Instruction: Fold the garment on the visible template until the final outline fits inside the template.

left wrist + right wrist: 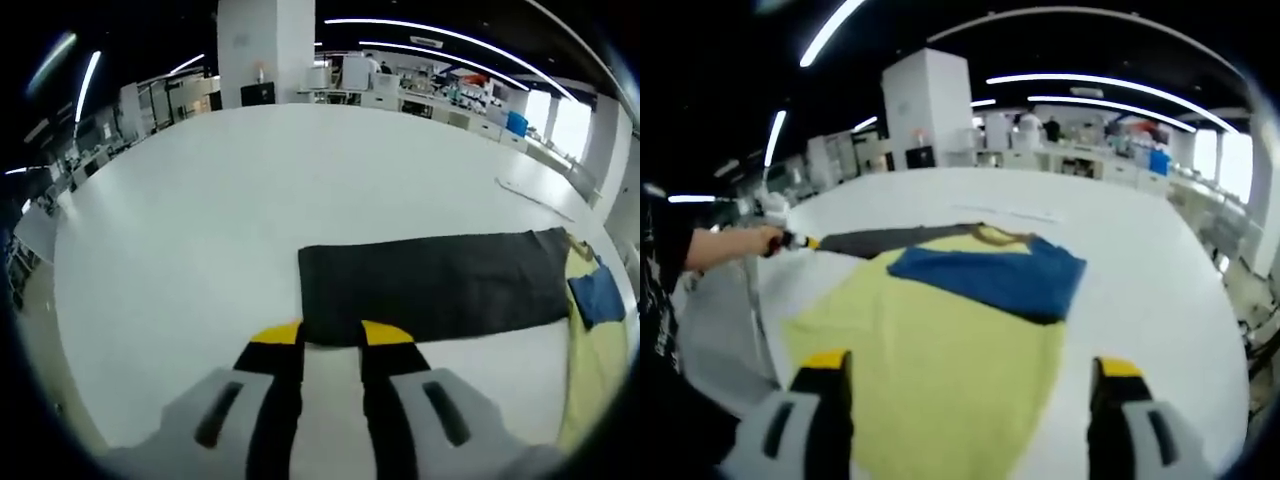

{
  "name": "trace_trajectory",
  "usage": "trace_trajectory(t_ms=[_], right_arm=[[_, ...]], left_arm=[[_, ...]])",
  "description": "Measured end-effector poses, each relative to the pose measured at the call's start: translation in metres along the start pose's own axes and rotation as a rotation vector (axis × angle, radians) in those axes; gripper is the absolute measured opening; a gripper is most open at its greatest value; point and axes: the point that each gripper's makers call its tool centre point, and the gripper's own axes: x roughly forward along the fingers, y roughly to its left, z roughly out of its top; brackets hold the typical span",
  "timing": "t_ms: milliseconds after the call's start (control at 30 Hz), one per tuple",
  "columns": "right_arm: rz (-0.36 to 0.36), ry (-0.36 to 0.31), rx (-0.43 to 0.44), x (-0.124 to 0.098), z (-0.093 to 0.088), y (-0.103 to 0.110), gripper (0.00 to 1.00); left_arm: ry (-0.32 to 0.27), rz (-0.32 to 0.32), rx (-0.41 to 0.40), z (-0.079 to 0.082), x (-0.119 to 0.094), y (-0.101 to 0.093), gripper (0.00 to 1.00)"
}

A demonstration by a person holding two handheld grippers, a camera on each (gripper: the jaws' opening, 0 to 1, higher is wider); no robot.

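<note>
A dark grey rectangular template [430, 285] lies flat on the white table [200, 220]. My left gripper [330, 335] sits at its near edge, its yellow-tipped jaws a narrow gap apart with bare table between them. A yellow garment [592, 360] with a blue part [597, 295] lies past the template's right end. In the right gripper view the yellow garment [940, 350] spreads out below my right gripper [970, 370], which is wide open and holds nothing. The blue part [990, 275] lies across the garment's far half, with the template [880, 240] behind it. A hand holds the left gripper [790, 241] at the template's far-left end.
The person's arm [720, 248] and dark sleeve [660, 270] reach in from the left. A thin pale strip [535, 195] lies on the far right of the table. Beyond the table edge stand a white pillar [930, 105], desks and shelves.
</note>
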Motion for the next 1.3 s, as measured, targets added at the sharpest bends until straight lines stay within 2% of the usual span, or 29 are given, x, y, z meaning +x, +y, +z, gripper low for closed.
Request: trace_trajectory(t_ms=[167, 267, 300, 667, 800, 967, 1100, 1200, 1300], right_arm=[[-0.005, 0.0, 0.004, -0.001, -0.001, -0.001, 0.99], [-0.005, -0.003, 0.01, -0.001, 0.0, -0.001, 0.99], [-0.006, -0.002, 0.01, -0.001, 0.0, 0.0, 0.99], [-0.009, -0.001, 0.015, -0.001, -0.002, -0.002, 0.99], [-0.012, 0.007, 0.024, 0.0, -0.006, -0.004, 0.98], [-0.007, 0.003, 0.029, 0.002, -0.005, -0.001, 0.98], [-0.007, 0.0, 0.033, 0.003, -0.005, -0.001, 0.97], [-0.005, 0.001, 0.032, 0.003, -0.005, -0.001, 0.98], [-0.001, 0.001, 0.027, 0.001, -0.006, 0.0, 0.98]], left_arm=[[0.012, 0.011, 0.0, -0.004, 0.008, 0.006, 0.17], [0.024, 0.009, -0.029, -0.009, 0.013, 0.01, 0.17], [0.013, 0.011, -0.059, -0.008, 0.011, 0.009, 0.17], [0.002, 0.035, -0.034, -0.008, 0.003, 0.005, 0.2], [-0.003, 0.035, -0.062, -0.008, 0.001, 0.004, 0.18], [0.005, 0.05, -0.053, -0.007, 0.001, 0.003, 0.11], [0.003, 0.053, -0.089, -0.007, 0.001, 0.002, 0.07], [0.005, 0.035, -0.149, -0.006, 0.001, -0.005, 0.02], [-0.005, 0.028, -0.115, -0.001, -0.002, -0.011, 0.01]])
